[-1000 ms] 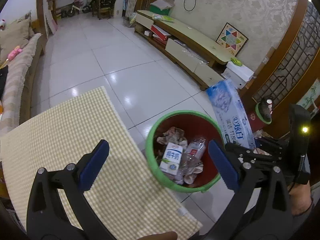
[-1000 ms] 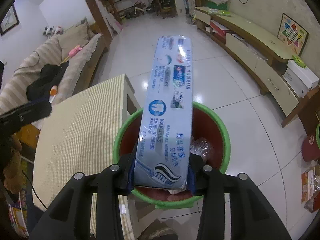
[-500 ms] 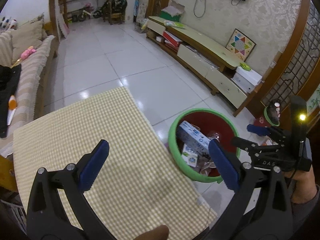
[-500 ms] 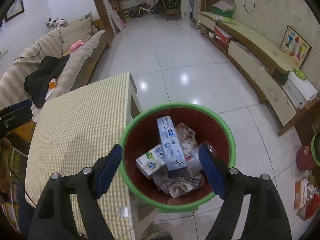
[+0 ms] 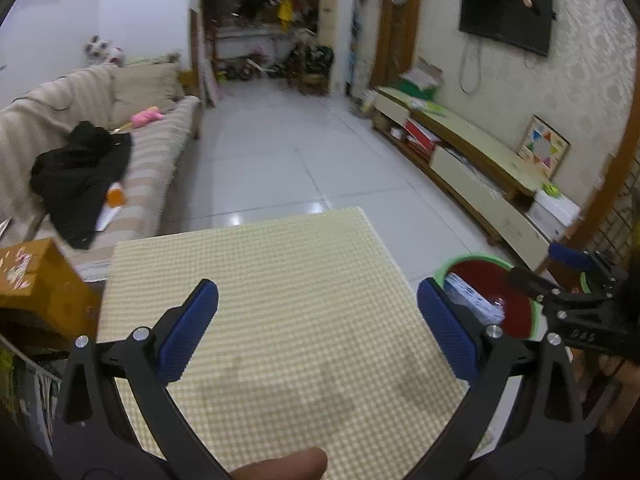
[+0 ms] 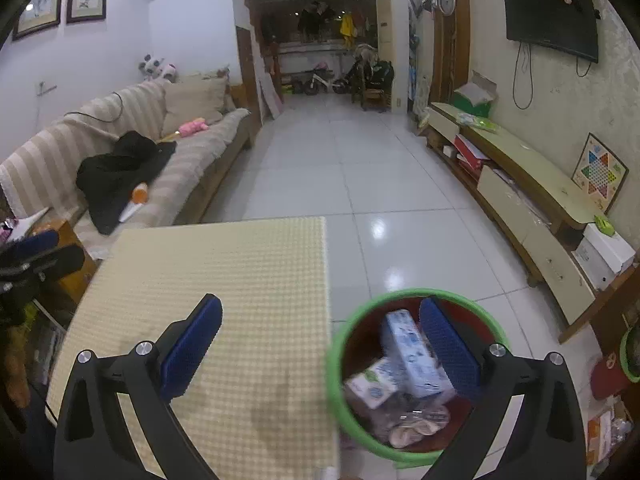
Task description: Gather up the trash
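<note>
A red bin with a green rim [image 6: 338, 364] stands on the floor at the table's right side; it also shows in the left wrist view [image 5: 472, 261]. In it lie a long blue-and-white toothpaste box [image 6: 410, 350], a small milk carton [image 6: 370, 384] and crumpled wrappers. My right gripper [image 6: 320, 348] is open and empty, spanning the table's right edge and the bin. My left gripper [image 5: 320, 330] is open and empty above the checked tablecloth [image 5: 260, 280]. The right gripper also shows in the left wrist view [image 5: 560, 280] over the bin.
A striped sofa [image 6: 120, 152] with black clothes lies to the left. A low TV cabinet [image 6: 520, 184] runs along the right wall. A brown box [image 5: 36, 276] stands by the table's left edge. White tiled floor [image 6: 360, 160] stretches ahead.
My right gripper opened and let the toothpaste box drop into the bin. Both grippers then drew back and tilted up towards the room.
</note>
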Demonstrator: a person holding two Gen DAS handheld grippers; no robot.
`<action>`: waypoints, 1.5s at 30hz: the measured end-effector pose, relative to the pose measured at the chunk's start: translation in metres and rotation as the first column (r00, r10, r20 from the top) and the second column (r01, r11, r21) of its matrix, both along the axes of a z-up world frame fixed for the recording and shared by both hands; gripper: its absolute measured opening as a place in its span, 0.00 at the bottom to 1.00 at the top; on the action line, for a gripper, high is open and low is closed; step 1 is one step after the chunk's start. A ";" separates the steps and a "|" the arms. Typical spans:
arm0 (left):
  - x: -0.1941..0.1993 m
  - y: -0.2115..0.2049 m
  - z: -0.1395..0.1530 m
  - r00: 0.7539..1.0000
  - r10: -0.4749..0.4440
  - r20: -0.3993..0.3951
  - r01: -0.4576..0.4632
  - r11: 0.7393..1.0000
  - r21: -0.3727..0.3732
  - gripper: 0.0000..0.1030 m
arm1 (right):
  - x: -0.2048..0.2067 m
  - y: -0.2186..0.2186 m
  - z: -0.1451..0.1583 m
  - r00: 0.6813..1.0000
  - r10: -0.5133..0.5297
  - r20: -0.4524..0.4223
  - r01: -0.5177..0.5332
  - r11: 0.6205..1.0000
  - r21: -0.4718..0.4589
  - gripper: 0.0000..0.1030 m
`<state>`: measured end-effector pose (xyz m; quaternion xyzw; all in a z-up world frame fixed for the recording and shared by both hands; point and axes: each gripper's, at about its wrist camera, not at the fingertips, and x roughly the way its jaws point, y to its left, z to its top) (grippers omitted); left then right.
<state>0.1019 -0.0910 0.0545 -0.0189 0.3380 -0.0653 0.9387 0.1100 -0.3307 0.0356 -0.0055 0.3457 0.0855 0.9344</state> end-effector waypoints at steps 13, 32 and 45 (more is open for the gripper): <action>-0.048 0.063 -0.016 0.996 0.094 0.007 -0.094 0.995 0.031 0.95 | -0.043 0.088 -0.013 0.998 0.027 0.055 -0.025 0.999 -0.020 0.93; -0.074 0.087 -0.040 0.989 0.147 0.007 -0.147 0.989 0.024 0.95 | -0.063 0.119 -0.025 0.994 0.035 0.105 -0.030 0.998 -0.048 0.93; -0.079 0.078 -0.040 0.990 0.140 0.031 -0.141 0.990 0.025 0.95 | -0.069 0.115 -0.028 0.993 0.043 0.113 -0.037 0.998 -0.051 0.93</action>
